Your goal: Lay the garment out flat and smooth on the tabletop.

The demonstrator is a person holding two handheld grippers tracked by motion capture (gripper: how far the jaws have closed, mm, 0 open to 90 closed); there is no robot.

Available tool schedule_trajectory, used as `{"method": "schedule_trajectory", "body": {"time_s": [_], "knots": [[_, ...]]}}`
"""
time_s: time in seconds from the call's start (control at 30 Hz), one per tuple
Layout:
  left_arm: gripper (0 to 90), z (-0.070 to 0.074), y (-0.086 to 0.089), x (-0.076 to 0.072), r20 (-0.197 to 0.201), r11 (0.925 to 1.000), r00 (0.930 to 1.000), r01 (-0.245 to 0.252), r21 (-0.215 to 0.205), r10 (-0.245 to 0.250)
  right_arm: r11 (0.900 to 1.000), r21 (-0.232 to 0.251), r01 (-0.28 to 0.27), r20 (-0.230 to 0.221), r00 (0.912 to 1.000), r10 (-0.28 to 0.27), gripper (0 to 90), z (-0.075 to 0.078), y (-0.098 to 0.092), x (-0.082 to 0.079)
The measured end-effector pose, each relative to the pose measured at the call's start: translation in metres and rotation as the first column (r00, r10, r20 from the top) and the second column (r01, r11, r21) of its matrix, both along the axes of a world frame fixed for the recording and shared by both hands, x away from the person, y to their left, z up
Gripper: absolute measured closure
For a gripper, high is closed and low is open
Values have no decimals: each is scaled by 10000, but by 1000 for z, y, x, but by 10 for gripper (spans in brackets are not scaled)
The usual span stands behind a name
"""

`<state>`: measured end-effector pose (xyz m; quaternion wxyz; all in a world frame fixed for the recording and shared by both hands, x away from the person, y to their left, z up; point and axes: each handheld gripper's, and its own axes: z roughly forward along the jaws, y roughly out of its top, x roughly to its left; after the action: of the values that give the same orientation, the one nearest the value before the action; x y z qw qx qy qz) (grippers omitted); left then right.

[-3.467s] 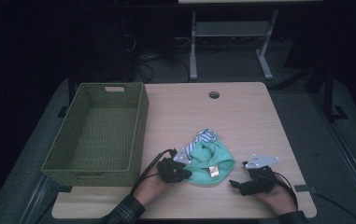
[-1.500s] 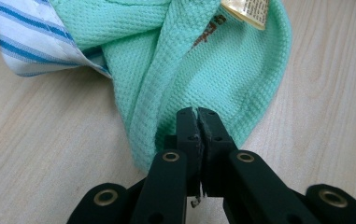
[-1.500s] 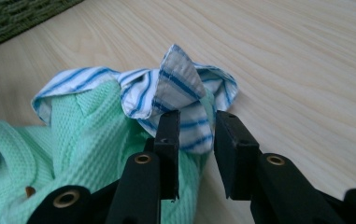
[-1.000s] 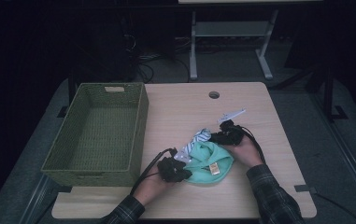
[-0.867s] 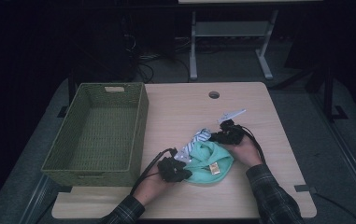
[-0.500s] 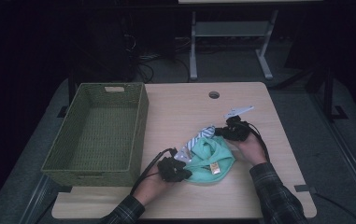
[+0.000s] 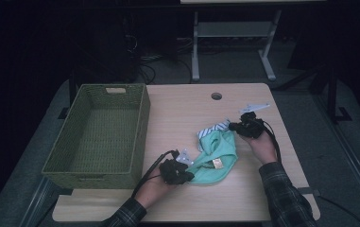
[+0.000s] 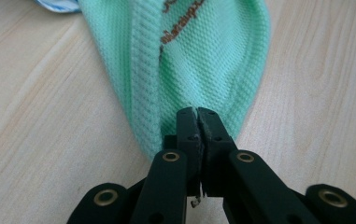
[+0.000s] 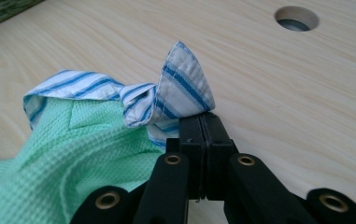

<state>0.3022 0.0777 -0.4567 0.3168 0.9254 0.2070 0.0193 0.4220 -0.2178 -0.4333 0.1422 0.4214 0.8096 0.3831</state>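
Tabletop (image 7: 182, 109): mint garment (image 8: 199, 60) bears unreadable brown lettering (image 8: 180, 28).

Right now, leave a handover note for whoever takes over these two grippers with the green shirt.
Left gripper: jaws shut on the green shirt, at its near edge.
Right gripper: jaws shut on the striped collar, at the shirt's far end.
The shirt lies on the table, bunched between both grippers. The wicker basket stands to its left, with nothing in it.
Done: both ends gripped.
Left, probably: fold the shirt and put it in the basket.
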Motion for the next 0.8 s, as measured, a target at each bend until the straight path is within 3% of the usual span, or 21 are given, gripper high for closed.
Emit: {"method": "schedule_trajectory", "body": {"time_s": [0.23,0.43,0.6,0.7,0.8], "knots": [[879,0,0,-1,-12,10000,10000,-61,-43,61,9969,-378,683,-240,9973,-693,888,-11,-9,8],[880,0,1,1,-62,10000,10000,56,11,-56,9966,-351,741,-533,9957,-759,887,-21,-12,11],[879,0,1,1,-12,10000,10000,76,-3,-76,9983,-77,578,-539,9969,-581,875,-20,-10,7],[873,0,1,1,-31,10000,10000,83,5,-83,9981,272,545,-349,9980,-535,763,-14,-10,2],[864,0,1,1,-72,9999,10000,60,-87,-60,9976,502,473,-267,9986,-460,755,-6,-13,-2]]}}
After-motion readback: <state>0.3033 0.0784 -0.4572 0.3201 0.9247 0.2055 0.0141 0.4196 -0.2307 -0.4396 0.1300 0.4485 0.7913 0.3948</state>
